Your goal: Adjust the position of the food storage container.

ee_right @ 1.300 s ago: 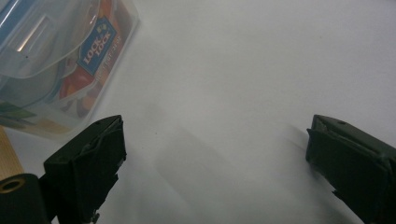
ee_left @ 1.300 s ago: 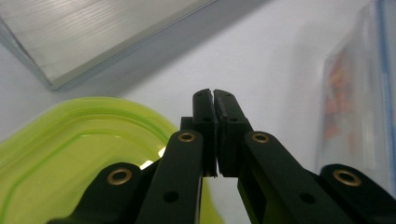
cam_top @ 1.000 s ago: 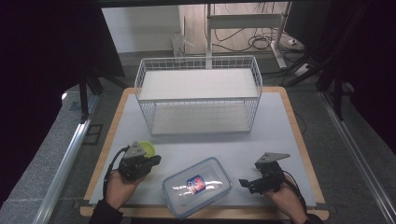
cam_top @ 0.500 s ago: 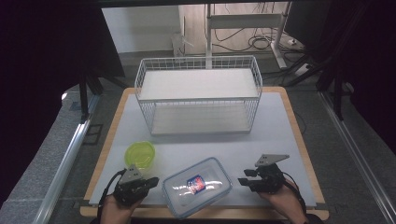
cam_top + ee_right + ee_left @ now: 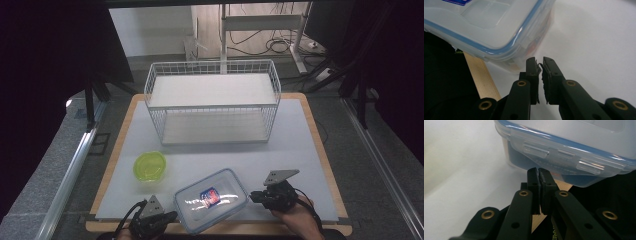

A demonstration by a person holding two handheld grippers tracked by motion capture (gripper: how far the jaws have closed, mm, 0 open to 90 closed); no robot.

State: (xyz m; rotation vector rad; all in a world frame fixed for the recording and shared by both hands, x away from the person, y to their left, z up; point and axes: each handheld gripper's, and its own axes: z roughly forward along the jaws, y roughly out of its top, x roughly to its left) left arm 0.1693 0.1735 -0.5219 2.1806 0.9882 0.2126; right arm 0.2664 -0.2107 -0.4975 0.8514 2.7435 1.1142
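High view: lidded plastic container (image 5: 212, 199) sitting near the table's (image 5: 300, 145) front edge, between both grippers. Left gripper view: left gripper (image 5: 539, 172) closed, empty, nosing under a latch. Right gripper view: right gripper (image 5: 538, 61) having just been closing, nothing between. Likely rigid, slick; gripping the rim.

Clear blue-rimmed container (image 5: 211, 200), lime-green bowl (image 5: 149, 166), white wire basket (image 5: 212, 100).

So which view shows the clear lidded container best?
The high view: the whole container lies between the two grippers, its blue-rimmed lid and label plain. The left gripper view gives just one side with a lid latch; the right gripper view shows one lid corner near the board's wooden edge.
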